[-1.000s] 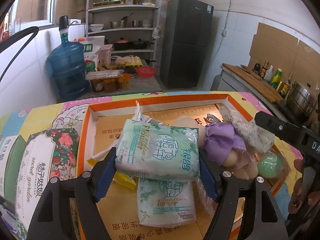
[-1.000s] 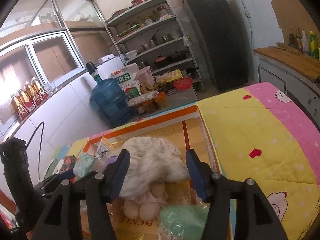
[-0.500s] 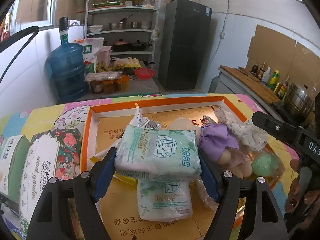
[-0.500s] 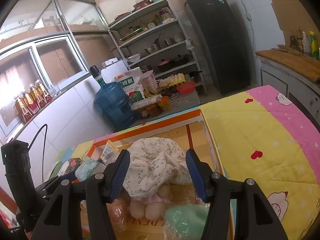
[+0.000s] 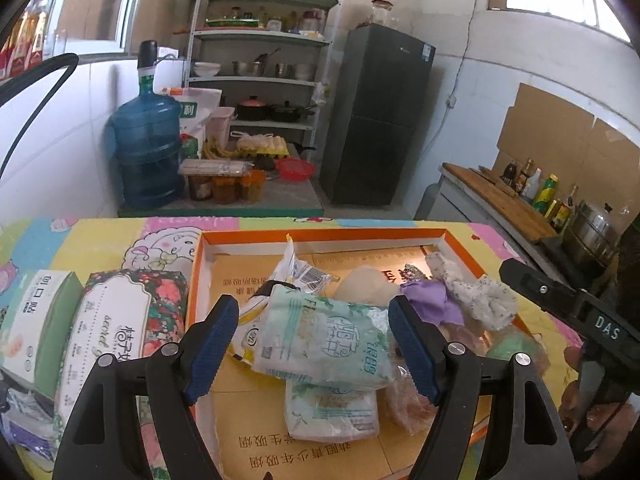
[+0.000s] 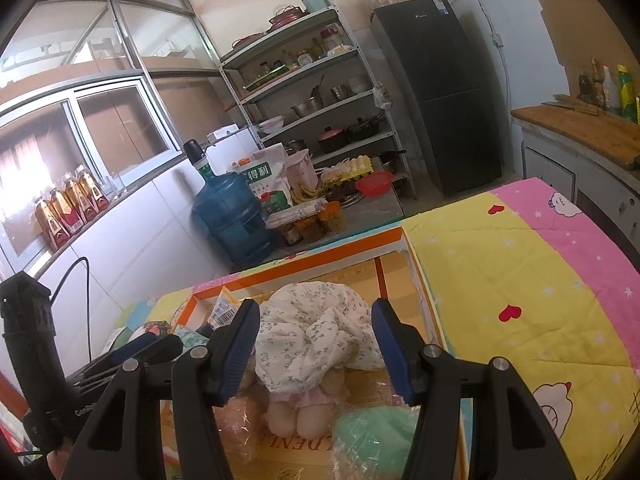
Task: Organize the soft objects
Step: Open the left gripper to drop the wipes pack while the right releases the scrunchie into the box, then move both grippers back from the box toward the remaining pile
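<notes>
Inside the orange tray (image 5: 454, 240), my left tool (image 5: 314, 346) stands open around a "Flower" tissue pack (image 5: 324, 342); my right tool (image 6: 316, 344) stands open around the doll (image 6: 316, 332).

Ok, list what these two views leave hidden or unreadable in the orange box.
- Lower tissue pack, left wrist view: top half covered by the upper tissue pack.
- Doll, right wrist view: head and body hidden under its floral cloth; only the legs show.
- Green soft item, right wrist view: cut by the right tongs, wrapped in plastic; its kind is unclear.
- Box near edge: behind the left tongs.
</notes>
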Tool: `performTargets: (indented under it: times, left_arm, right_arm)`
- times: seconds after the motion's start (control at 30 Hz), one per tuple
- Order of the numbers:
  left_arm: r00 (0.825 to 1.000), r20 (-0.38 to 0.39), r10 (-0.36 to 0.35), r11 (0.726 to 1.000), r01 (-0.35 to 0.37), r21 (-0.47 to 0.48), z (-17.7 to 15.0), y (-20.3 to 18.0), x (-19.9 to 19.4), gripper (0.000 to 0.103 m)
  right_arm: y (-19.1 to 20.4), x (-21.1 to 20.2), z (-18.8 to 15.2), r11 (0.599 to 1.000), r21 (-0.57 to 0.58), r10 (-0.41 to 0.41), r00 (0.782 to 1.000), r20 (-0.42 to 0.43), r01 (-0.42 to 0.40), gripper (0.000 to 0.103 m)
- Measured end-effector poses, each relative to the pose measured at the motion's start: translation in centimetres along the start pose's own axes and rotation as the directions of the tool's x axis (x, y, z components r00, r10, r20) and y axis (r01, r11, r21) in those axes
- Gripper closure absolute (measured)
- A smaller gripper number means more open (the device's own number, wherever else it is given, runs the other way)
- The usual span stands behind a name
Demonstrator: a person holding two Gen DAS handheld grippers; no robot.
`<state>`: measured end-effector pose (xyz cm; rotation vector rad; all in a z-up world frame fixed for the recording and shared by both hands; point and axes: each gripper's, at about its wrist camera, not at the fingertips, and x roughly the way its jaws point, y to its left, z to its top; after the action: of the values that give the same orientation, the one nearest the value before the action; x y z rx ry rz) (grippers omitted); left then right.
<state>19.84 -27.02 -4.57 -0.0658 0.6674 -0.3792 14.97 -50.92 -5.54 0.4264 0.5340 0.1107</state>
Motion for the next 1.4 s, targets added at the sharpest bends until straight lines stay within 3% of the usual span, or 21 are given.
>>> performTargets:
  times: [0.7, 1.4]
  left_arm:
    - [0.993, 0.088, 0.082, 0.993, -0.088, 0.072, -0.8, 1.2, -7.5, 0.024]
    - [0.972, 0.087, 0.220, 0.975, -0.222, 0.010, -3.2, 8.3, -13.1, 0.024]
  right_arm:
    - [4.6, -3.6, -1.0, 0.998, -0.057, 0.008, 0.999, 0.042, -0.006, 0.045]
    - [12.3, -5.5, -3.8, 0.991, -0.131, 0.041, 0.999, 0.026, -0.037, 0.045]
